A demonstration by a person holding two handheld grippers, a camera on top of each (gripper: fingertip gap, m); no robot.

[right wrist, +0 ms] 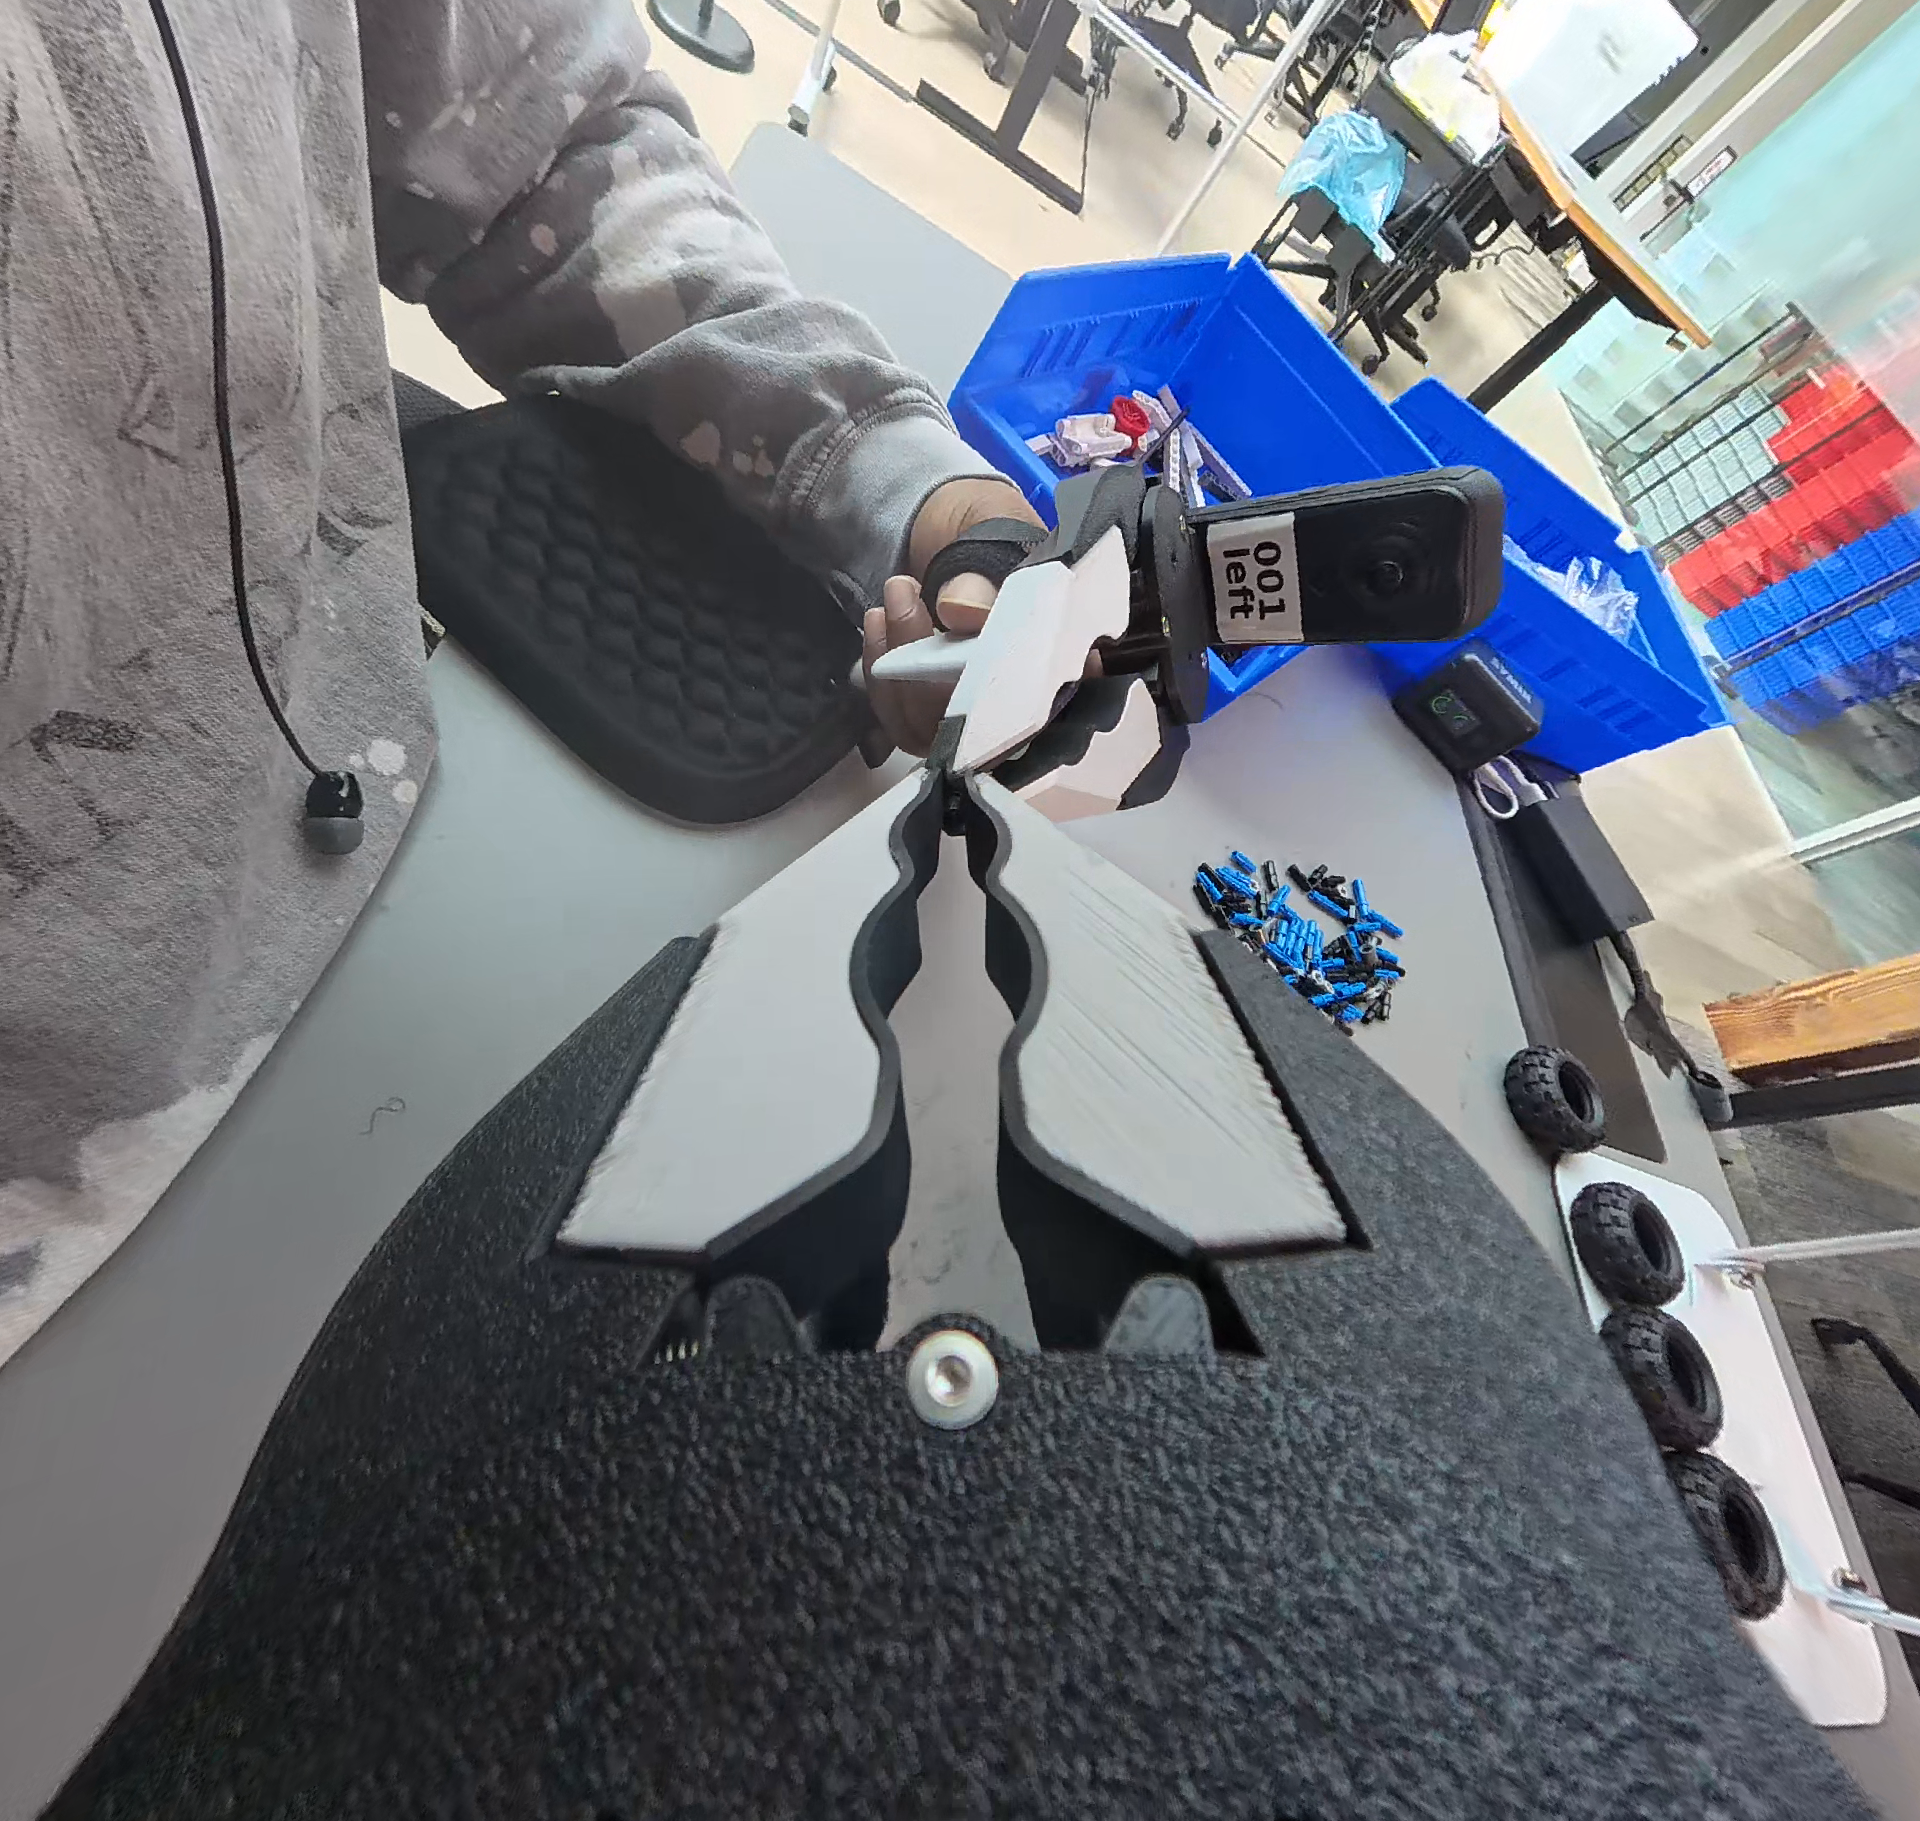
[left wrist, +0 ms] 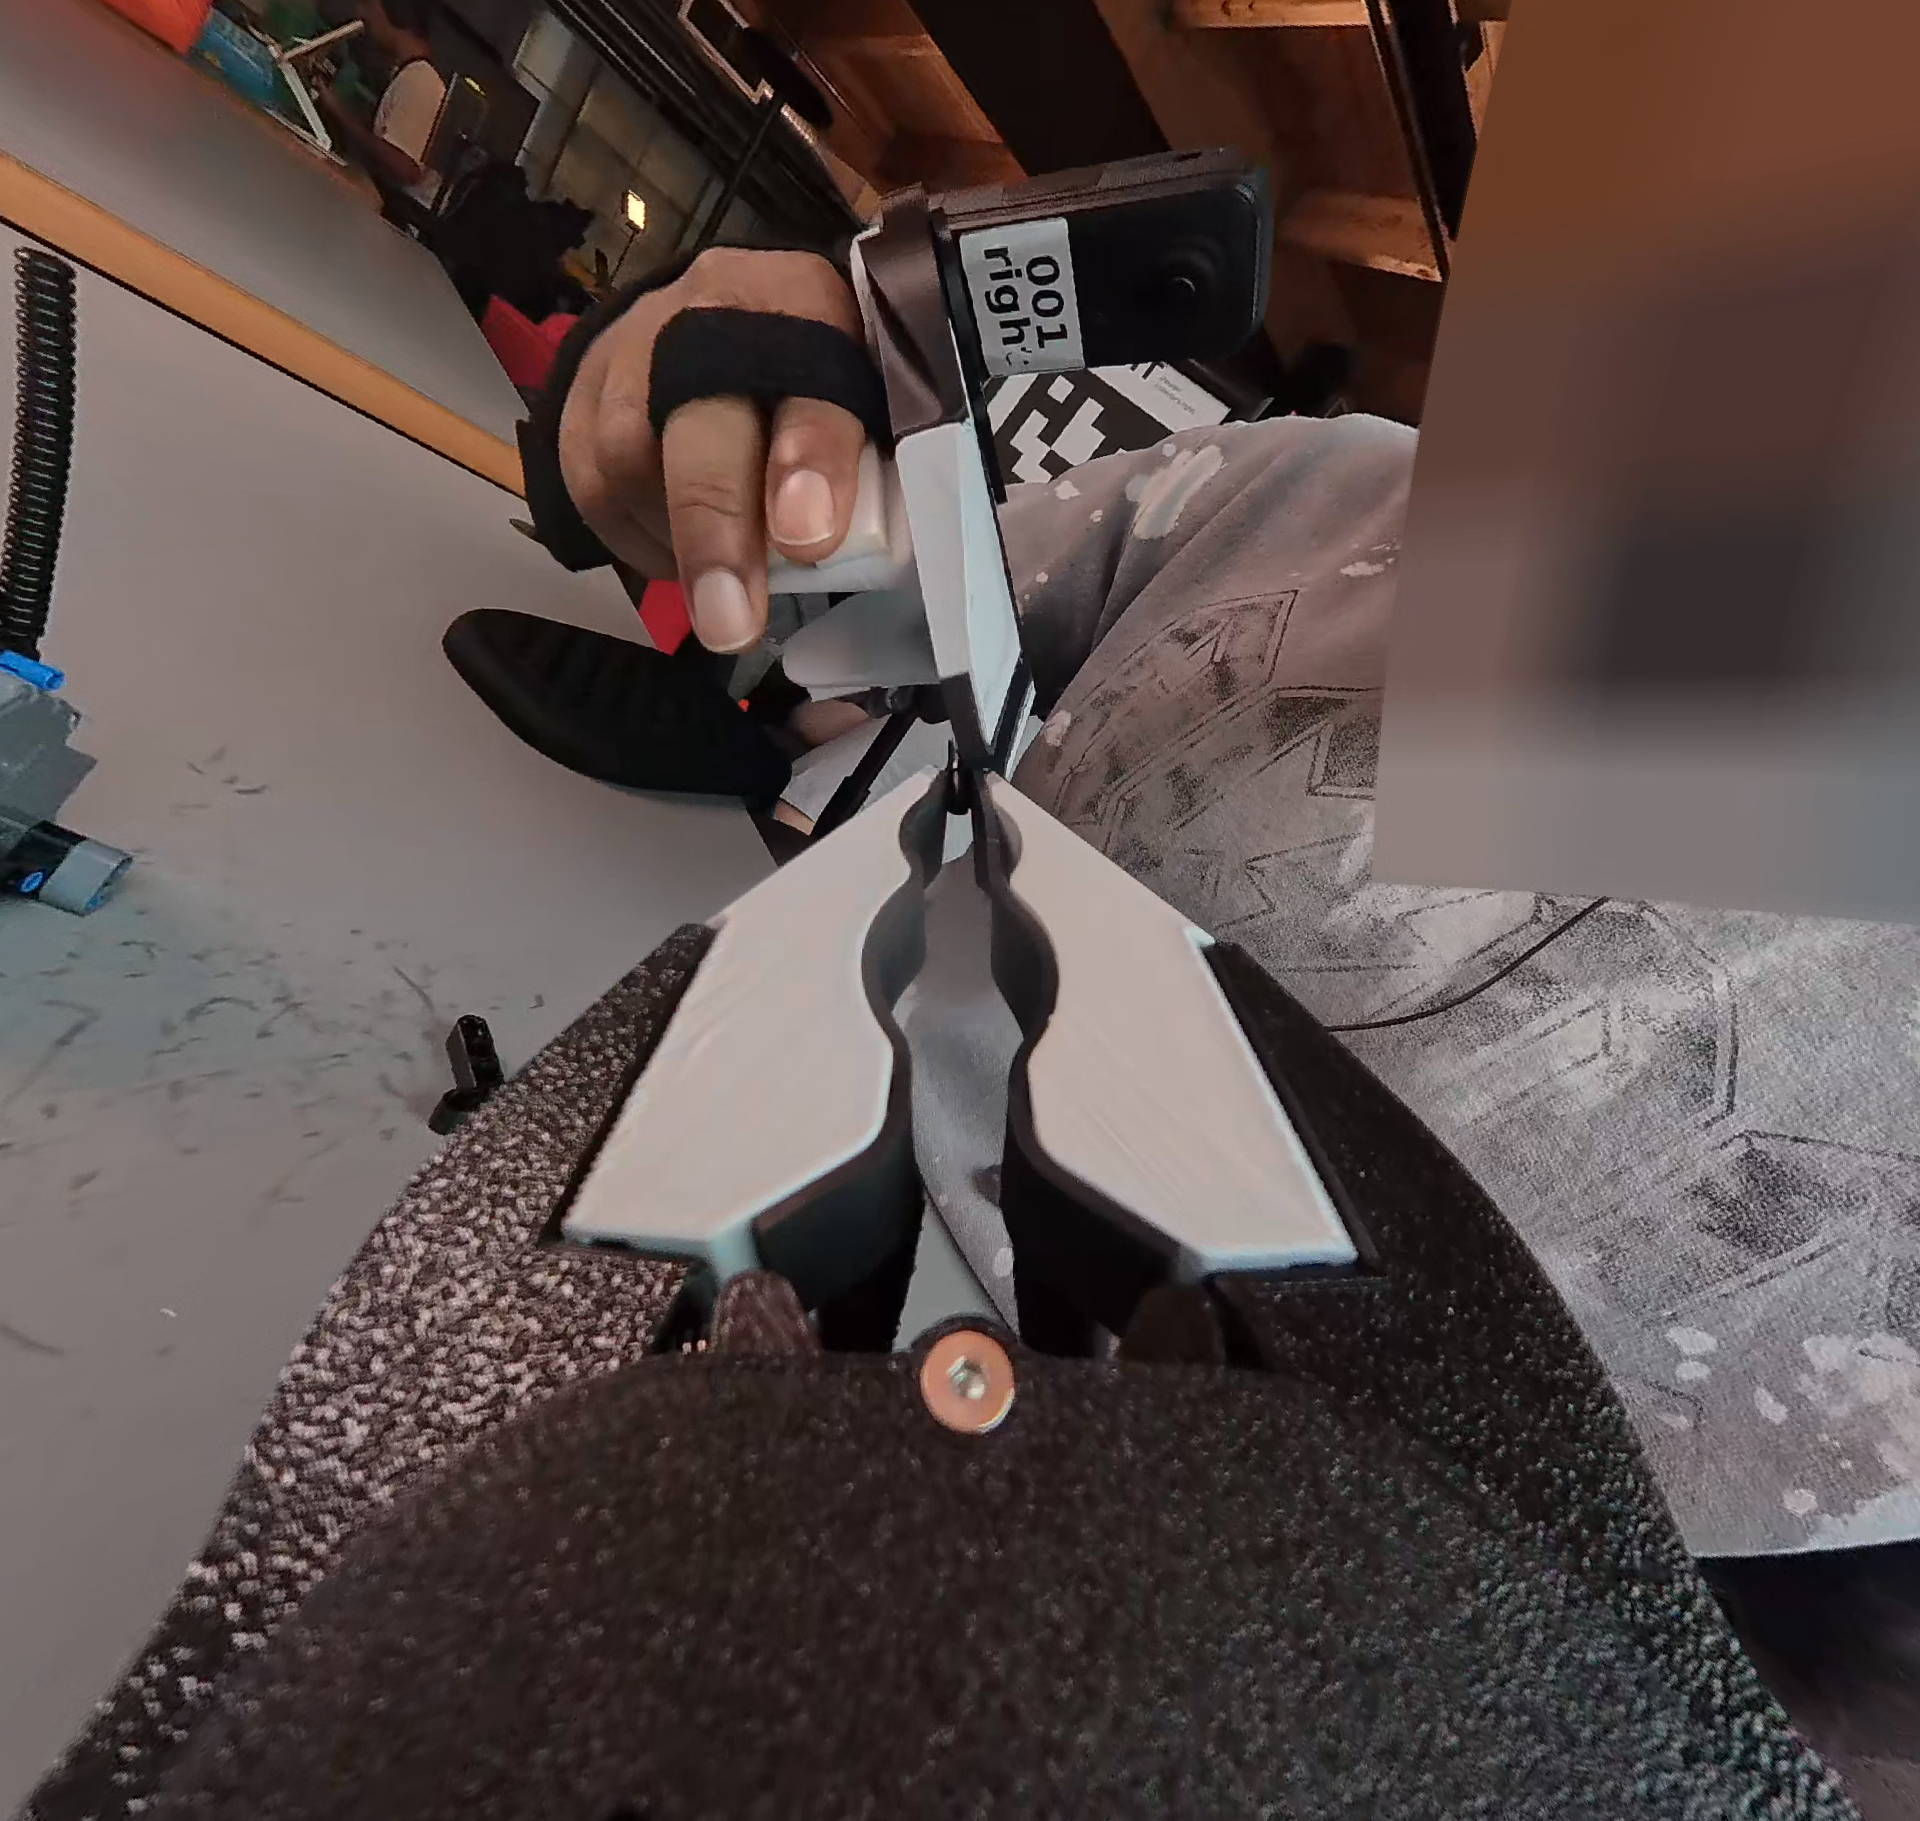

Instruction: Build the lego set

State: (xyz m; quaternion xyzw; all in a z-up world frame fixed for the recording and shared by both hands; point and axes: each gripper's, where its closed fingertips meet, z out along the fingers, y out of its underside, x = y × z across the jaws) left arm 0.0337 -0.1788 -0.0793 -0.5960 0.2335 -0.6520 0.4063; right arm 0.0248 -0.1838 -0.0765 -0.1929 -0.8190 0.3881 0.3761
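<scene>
My left gripper (left wrist: pixel 964 803) and my right gripper (right wrist: pixel 951 803) meet tip to tip in the air above the grey table (right wrist: pixel 436 940). Both have their jaws closed down on a small black lego piece (right wrist: pixel 951 817) at the point where the tips touch. I cannot tell if it is one piece or two joined pieces. In the left wrist view the right gripper (left wrist: pixel 977 763) comes down from above, held by a hand (left wrist: pixel 707 441). In the right wrist view the left gripper (right wrist: pixel 961 748) comes in from behind, held by a hand (right wrist: pixel 914 628).
A pile of blue and black pins (right wrist: pixel 1299 930) lies on the table, with black tyres (right wrist: pixel 1558 1096) on a white tray (right wrist: pixel 1787 1605) at the right. A blue bin (right wrist: pixel 1299 389) holds loose parts. A grey and blue part-built model (left wrist: pixel 42 763) and a loose black piece (left wrist: pixel 468 1065) lie at the left. Left and right tips are no more than a few centimetres apart.
</scene>
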